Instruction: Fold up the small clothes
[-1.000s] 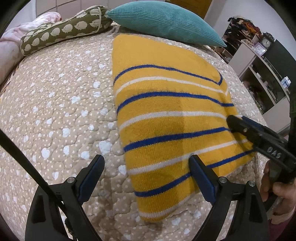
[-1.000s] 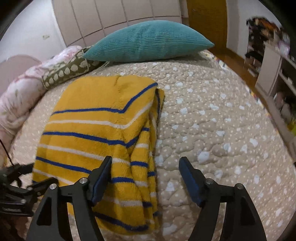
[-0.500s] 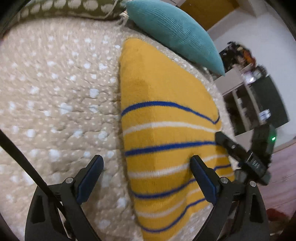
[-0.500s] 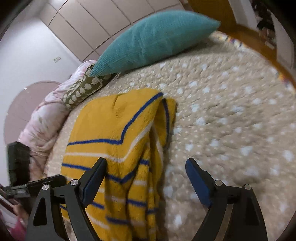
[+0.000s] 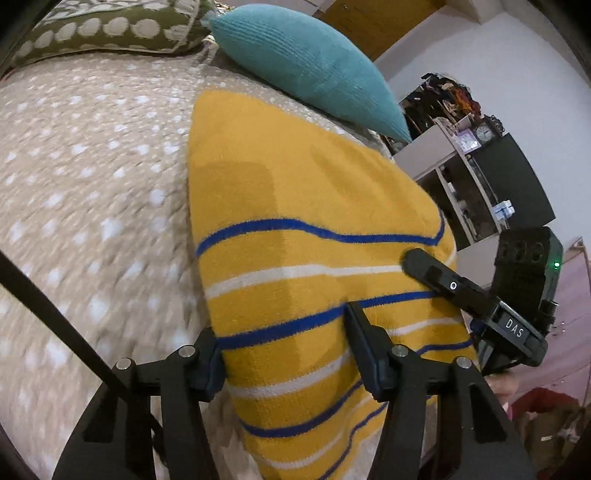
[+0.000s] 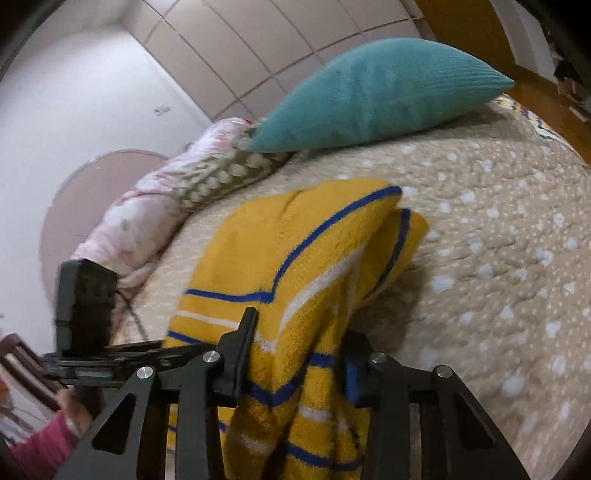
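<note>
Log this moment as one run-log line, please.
phase: grasp near hem | left gripper: just closed on yellow striped sweater | right gripper: just closed on its bunched right edge | surface: dotted quilt

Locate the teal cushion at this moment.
The teal cushion lies at the far end of the bed, upper right in the right wrist view, just beyond the yellow striped sweater, overlapping the green patterned pillow to its left.

Sweater (image 5: 295,206) is mustard yellow with blue and white stripes, bedspread (image 5: 92,184) is beige with white dots, one pillow (image 5: 310,62) is teal, another (image 5: 103,33) olive with cream spots.
</note>
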The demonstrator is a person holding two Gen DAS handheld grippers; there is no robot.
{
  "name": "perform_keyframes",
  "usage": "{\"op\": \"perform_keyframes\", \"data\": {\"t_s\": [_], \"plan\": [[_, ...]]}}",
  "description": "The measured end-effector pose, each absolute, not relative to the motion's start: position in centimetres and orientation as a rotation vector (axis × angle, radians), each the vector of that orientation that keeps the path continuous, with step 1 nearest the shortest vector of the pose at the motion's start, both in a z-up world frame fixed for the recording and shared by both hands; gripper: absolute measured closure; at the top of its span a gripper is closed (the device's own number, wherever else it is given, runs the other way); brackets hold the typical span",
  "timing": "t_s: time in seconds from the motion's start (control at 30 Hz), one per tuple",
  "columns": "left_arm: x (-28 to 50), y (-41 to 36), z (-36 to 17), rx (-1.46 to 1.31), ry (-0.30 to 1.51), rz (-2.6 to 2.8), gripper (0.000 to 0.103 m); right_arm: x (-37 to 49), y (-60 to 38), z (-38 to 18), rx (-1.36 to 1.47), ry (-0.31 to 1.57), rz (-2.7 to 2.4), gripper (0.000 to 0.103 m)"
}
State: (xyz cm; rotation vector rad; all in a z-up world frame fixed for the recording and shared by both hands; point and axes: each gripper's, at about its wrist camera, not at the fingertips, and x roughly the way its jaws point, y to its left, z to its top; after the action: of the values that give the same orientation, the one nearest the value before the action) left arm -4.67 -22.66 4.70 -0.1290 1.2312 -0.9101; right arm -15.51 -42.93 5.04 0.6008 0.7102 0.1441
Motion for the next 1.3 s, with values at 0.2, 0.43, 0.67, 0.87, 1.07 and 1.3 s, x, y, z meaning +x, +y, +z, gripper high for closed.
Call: {"op": "perform_keyframes", "data": {"t_s": [0.2, 0.43, 0.67, 0.87, 1.07, 1.3], "plan": [[-9.3, -16.1, 6.7, -0.042, 1.25, -0.86, 0.047, -18.3, -38.1, 6.1, 0.608, 0.769, 0.261, 0.06], [-13.0, -13.5, 3.6, 0.103, 1.196, -0.672, 0.016, -19.7, -34.4, 1.5, 0.557, 0.907, 0.167, 0.037], [-13.9, -12.1, 4.8, 0.062, 1.097, -0.547, 0.015, -24.9, -33.6, 5.7, 0.424, 0.837, 0.034, 0.037], [-15.8, -12.5, 6.1, 0.122, 1.019, -0.494, 0.015, -27.0, -31.0, 5.3, 0.302, 0.863, 0.009, 0.037], [-17.5, -12.5, 7.1, 0.163, 0.963, -0.469, 0.015, -27.3, -31.0, 3.6, 0.263, 0.892, -0.08, 0.034], [-18.1, -12.6, 8.6, 0.188, 0.879, -0.413, 0.015, -29.0, -29.3, 7.5, 0.19, 0.793, -0.131, 0.022]]}}
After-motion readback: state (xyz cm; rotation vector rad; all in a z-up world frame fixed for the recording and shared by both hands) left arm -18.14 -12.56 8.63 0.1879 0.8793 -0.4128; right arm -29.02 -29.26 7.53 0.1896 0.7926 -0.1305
